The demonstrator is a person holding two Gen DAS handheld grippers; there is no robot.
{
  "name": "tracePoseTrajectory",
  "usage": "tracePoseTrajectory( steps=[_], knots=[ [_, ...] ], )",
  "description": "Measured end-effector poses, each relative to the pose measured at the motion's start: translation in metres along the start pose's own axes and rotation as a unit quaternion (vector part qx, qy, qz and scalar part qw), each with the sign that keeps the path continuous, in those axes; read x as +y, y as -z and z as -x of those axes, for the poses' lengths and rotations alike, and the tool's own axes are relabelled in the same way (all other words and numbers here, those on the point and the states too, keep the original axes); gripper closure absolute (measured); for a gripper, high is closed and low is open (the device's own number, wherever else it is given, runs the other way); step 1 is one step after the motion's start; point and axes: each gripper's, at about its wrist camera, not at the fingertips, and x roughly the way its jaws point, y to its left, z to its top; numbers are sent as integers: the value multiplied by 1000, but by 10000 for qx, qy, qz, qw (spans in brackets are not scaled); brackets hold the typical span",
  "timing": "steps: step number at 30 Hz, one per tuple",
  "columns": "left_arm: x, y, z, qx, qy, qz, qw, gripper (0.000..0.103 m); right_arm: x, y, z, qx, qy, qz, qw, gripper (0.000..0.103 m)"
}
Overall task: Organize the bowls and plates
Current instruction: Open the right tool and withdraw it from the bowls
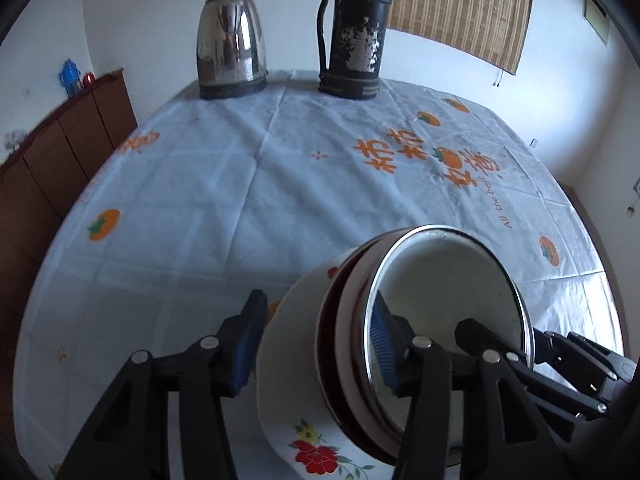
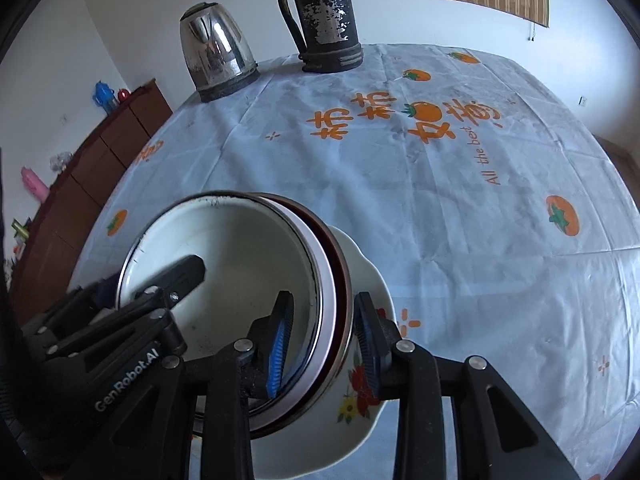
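Note:
A stack of dishes sits at the near edge of the table: a white flowered plate (image 1: 288,400) (image 2: 362,256) at the bottom, a dark red bowl (image 1: 325,344) (image 2: 345,280) on it, and a steel-rimmed white enamel bowl (image 1: 452,280) (image 2: 240,256) on top. My left gripper (image 1: 316,320) straddles the stack's left rim, one pad inside the enamel bowl and the other just clear of the plate's edge. My right gripper (image 2: 323,300) is shut on the stack's right rim, with one pad inside the bowl and one outside.
A steel kettle (image 1: 230,44) (image 2: 216,52) and a worn black thermos (image 1: 352,32) (image 2: 324,16) stand at the table's far edge. The white tablecloth (image 1: 248,184) with orange fruit prints covers the table. A brown cabinet (image 1: 60,152) runs along the left wall.

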Motion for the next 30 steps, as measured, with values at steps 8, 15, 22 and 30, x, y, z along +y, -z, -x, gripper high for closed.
tracePoseTrajectory(
  steps=[8,15,22,30],
  knots=[
    [4,-1,18,-355,-173,4,9992,35,-9,6,25,-478,-365,-312,9977,55],
    [10,10,42,-570,-108,56,9983,16,-10,21,53,-734,-306,-292,9964,39],
    [13,34,68,-738,-64,59,9972,9,-7,47,78,-1049,-144,-201,9942,38],
    [19,60,86,-862,74,194,9961,9,1,80,103,-1434,-77,-29,9896,38]
  ],
)
